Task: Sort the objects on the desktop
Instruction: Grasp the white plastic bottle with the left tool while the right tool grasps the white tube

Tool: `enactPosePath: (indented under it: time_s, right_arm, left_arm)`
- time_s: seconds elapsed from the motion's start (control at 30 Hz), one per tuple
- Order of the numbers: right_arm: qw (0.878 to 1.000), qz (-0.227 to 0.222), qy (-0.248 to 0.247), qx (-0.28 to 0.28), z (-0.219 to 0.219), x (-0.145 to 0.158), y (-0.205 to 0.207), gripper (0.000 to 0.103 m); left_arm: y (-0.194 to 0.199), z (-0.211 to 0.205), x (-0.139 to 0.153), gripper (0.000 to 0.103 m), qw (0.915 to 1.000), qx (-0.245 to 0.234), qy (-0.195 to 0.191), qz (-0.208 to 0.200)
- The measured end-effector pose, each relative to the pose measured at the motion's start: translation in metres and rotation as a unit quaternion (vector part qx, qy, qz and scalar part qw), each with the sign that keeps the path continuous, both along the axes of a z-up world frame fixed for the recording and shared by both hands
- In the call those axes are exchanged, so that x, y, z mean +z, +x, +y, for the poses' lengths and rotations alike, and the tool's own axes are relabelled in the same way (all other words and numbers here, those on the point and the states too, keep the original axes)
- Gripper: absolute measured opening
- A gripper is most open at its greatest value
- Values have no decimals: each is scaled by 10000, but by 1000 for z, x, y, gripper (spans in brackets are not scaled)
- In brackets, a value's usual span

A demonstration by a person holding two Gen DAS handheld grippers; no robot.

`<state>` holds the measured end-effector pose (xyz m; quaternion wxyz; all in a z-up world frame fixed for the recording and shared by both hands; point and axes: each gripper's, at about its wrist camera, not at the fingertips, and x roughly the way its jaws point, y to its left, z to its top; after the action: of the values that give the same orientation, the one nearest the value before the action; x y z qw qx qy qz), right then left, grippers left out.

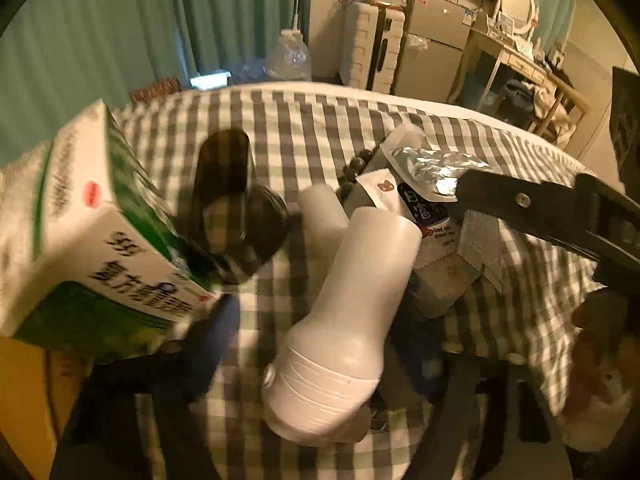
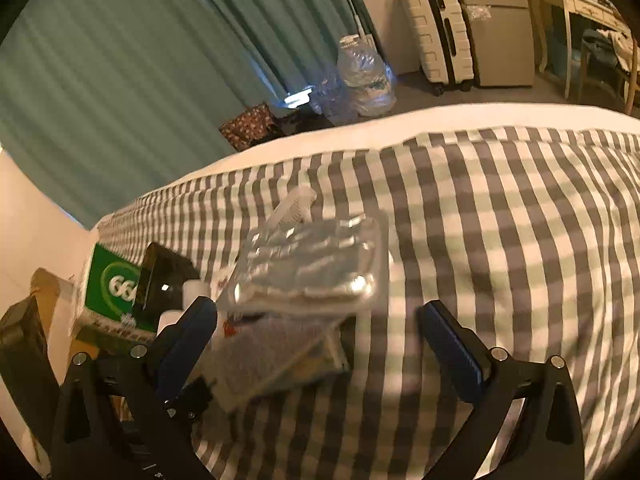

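In the left wrist view a white plastic bottle (image 1: 344,312) lies between my left gripper's fingers, neck pointing away; only the left blue pad (image 1: 216,344) shows, so the grip is unclear. A green-and-white medicine box (image 1: 92,248) and a dark glass (image 1: 236,204) lie to its left, paper packets (image 1: 424,208) and a foil blister pack (image 1: 432,168) to its right. My right gripper (image 2: 316,344) is open, its pads astride the foil blister pack (image 2: 312,260) and packets (image 2: 276,356) on the checked cloth (image 2: 500,240). Its finger (image 1: 540,204) also shows in the left wrist view.
The checked cloth covers a table with a white far edge (image 2: 360,132). A green box (image 2: 116,288) and a dark glass (image 2: 160,280) lie at the left. Beyond stand a suitcase (image 2: 440,28), a small fridge (image 1: 436,48), water bottles (image 2: 360,76) and a desk (image 1: 520,68).
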<state>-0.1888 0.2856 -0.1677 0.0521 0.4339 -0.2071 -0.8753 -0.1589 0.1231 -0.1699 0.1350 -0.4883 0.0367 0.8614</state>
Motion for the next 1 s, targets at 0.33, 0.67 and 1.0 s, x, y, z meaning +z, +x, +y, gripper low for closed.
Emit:
enactPosePath:
  time_s: [0.33,0.67,1.0]
  right_arm:
    - [9995,-74,162,251,-9,-6,5,31]
    - [9975,-375,376,457,3,3,68,26]
    - [9991,-283,253,193,7,50,124,26]
  left_arm:
    - [2,-3,9,44,9990,-49,336,-287]
    - [25,-25,31,44,9945,572,558,-673]
    - [76,-25,78,44,9970,609,447,-193]
